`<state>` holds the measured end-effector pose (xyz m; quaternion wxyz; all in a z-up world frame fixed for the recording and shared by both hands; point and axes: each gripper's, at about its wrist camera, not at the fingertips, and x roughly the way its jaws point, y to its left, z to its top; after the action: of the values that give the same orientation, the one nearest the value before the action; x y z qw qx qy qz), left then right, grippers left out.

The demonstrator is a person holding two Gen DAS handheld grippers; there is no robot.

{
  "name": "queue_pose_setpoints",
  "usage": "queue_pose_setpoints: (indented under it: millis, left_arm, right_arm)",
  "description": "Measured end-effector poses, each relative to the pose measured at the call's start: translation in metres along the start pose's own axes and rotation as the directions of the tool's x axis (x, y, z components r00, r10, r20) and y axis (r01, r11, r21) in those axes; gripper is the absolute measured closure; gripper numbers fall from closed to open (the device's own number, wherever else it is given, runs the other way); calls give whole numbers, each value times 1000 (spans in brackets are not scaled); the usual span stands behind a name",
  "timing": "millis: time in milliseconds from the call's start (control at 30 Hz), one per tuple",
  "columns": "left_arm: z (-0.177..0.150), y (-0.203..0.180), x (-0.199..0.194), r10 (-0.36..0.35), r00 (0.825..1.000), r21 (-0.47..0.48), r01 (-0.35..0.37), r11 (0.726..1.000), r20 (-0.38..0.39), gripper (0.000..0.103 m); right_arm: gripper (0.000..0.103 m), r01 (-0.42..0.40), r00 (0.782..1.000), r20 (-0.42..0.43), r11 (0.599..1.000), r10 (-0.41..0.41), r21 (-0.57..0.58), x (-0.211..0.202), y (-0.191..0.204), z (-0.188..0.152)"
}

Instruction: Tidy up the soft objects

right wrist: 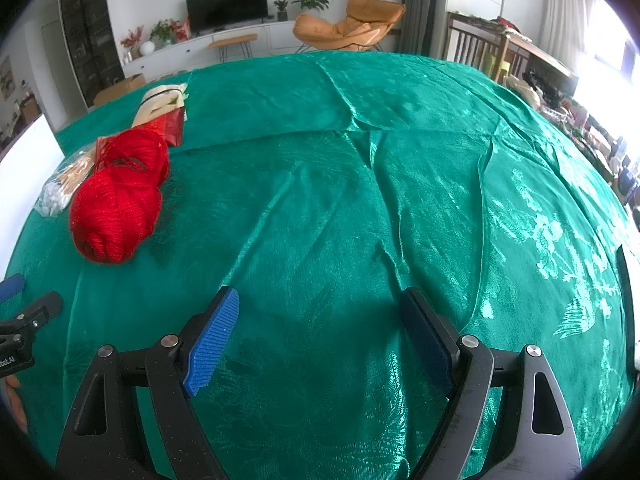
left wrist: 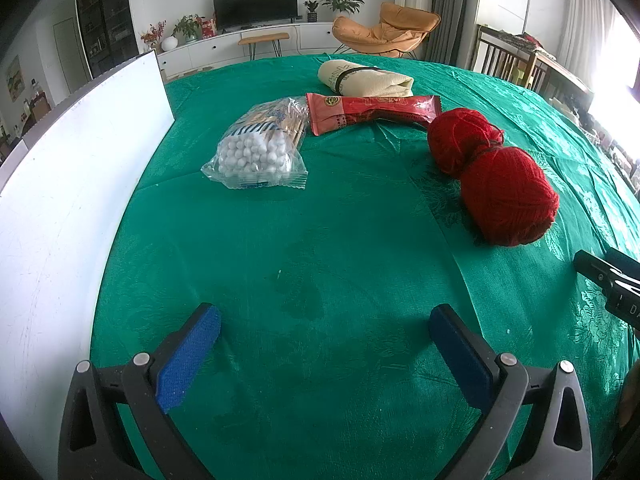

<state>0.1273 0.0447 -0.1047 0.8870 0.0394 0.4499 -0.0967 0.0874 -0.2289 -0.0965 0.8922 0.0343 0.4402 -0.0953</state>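
- White board (left wrist: 76, 184): stands upright along the left edge of the desk (left wrist: 320, 264), just beside the green cloth; likely a boundary or backdrop for the work area.
- Bag of cotton swabs (left wrist: 260, 152): lies flat left of centre, stick ends pointing away, its far end touching the red packet.
- Red packet (left wrist: 372, 114): flat, behind the swabs, just in front of the cream rolled cloth (left wrist: 366, 78), which a dark band keeps rolled.
- Red yarn (left wrist: 492, 176): two balls touching, joined at a waist, rightmost of the cluster. All four items sit grouped at the far-left part of the desk; the right half of the cloth carries nothing.
- Left hand-held gripper (left wrist: 324, 328): fingers spread wide, nothing between them, low over bare cloth, well short of the items.
- Right hand-held gripper (right wrist: 320, 312): fingers likewise wide apart and empty, over wrinkled cloth, yarn (right wrist: 120, 204) off to its left.
- Judgement: sorting not yet begun; both tools held open, ready for a first pick. The yarn lies nearest both.
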Motion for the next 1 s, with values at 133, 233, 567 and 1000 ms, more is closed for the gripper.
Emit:
queue_pose_setpoints:
  millis: [133, 233, 567, 1000]
  left_arm:
    - [0, 0, 0, 0, 1000, 0, 0, 1000, 0, 0]
    - [0, 0, 0, 0, 1000, 0, 0, 1000, 0, 0]
    - [0, 0, 0, 0, 1000, 0, 0, 1000, 0, 0]
    - [68, 53, -42, -86, 996, -200, 90, 976, 30, 0]
  right_arm:
    - [18, 0, 1000, 0, 1000, 0, 0, 0, 0, 0]
    - [18, 0, 1000, 0, 1000, 0, 0, 0, 0, 0]
    - [18, -1, 1000, 0, 1000, 1, 1, 0, 0, 0]
    - [18, -1, 1000, 0, 1000, 1, 1, 0, 1, 0]
